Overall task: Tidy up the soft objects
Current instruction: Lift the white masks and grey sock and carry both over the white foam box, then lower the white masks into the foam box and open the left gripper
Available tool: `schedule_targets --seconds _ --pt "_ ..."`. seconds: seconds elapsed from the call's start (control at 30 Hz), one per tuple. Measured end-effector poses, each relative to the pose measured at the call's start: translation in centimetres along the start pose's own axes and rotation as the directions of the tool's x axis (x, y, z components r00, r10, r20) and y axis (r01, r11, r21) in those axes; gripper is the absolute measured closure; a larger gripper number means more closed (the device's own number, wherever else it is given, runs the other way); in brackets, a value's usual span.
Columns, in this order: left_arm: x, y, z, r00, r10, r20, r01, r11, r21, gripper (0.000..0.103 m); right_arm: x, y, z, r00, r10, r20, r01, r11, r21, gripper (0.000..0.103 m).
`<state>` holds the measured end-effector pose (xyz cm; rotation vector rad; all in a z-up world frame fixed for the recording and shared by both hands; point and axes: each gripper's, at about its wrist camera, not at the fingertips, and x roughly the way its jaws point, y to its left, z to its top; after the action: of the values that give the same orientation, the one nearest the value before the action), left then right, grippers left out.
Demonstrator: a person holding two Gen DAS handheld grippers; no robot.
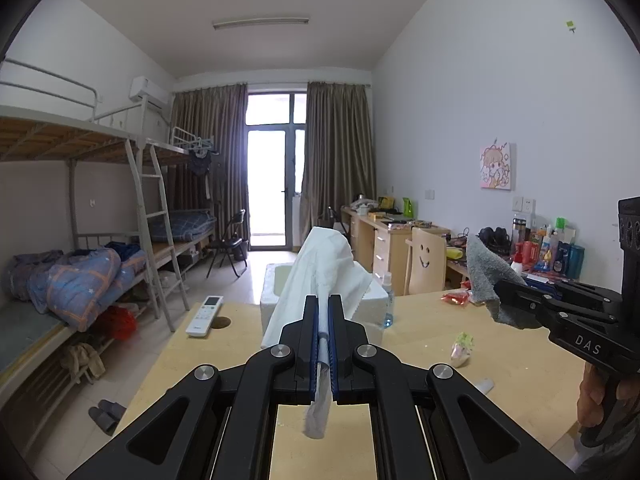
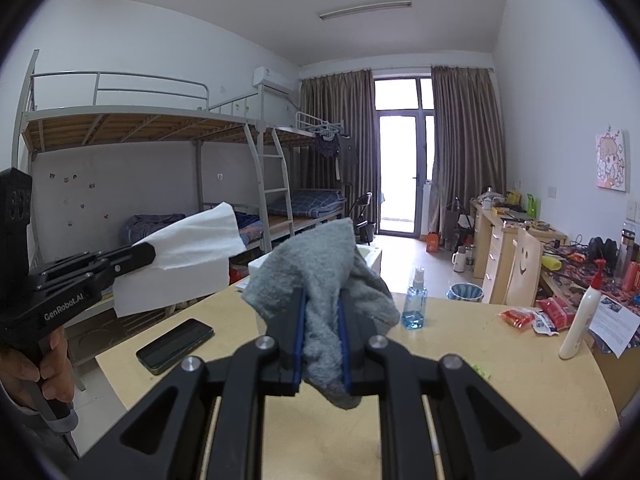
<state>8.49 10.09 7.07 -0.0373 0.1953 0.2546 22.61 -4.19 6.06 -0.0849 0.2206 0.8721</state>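
My left gripper (image 1: 323, 304) is shut on a white cloth (image 1: 320, 272) and holds it up above the wooden table (image 1: 500, 360); the white cloth also shows in the right wrist view (image 2: 188, 256). My right gripper (image 2: 322, 300) is shut on a grey cloth (image 2: 320, 264), also held above the table; the grey cloth appears at the right of the left wrist view (image 1: 486, 276). A white foam box (image 1: 276, 292) stands on the table just behind the white cloth.
On the table lie a remote control (image 1: 205, 315), a phone (image 2: 175, 345), a blue spray bottle (image 2: 415, 304), a white bottle (image 2: 580, 320), red snack packets (image 2: 520, 317) and a small wrapper (image 1: 462, 346). Bunk beds stand at left, cluttered desks at right.
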Motion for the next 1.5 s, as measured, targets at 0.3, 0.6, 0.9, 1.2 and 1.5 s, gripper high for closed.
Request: schedule_targets --seconds 0.3,0.6,0.9,1.2,1.5 --pt "2.5 0.5 1.0 1.000 -0.005 -0.009 0.005 1.000 -0.003 0.099 1.8 0.3 0.8 1.000 -0.010 -0.020 0.010 1.000 0.000 0.085" --pt "5.7 1.2 1.7 0.999 -0.027 -0.046 0.027 1.000 0.001 0.099 4.2 0.6 1.1 0.998 -0.013 -0.065 0.014 1.000 0.005 0.085" --pt "9.1 1.9 2.3 0.996 -0.042 -0.085 0.043 0.999 0.005 0.099 6.9 0.6 1.9 0.995 -0.019 -0.096 0.019 1.000 -0.001 0.085" --pt "12.3 2.1 3.5 0.993 -0.038 -0.108 0.041 0.999 0.022 0.099 9.8 0.3 3.5 0.992 -0.041 -0.117 0.037 0.999 -0.030 0.085" --pt "14.4 3.0 5.0 0.995 -0.008 -0.099 0.011 1.000 0.029 0.099 12.0 0.3 5.0 0.994 -0.036 -0.104 0.030 0.998 -0.059 0.085"
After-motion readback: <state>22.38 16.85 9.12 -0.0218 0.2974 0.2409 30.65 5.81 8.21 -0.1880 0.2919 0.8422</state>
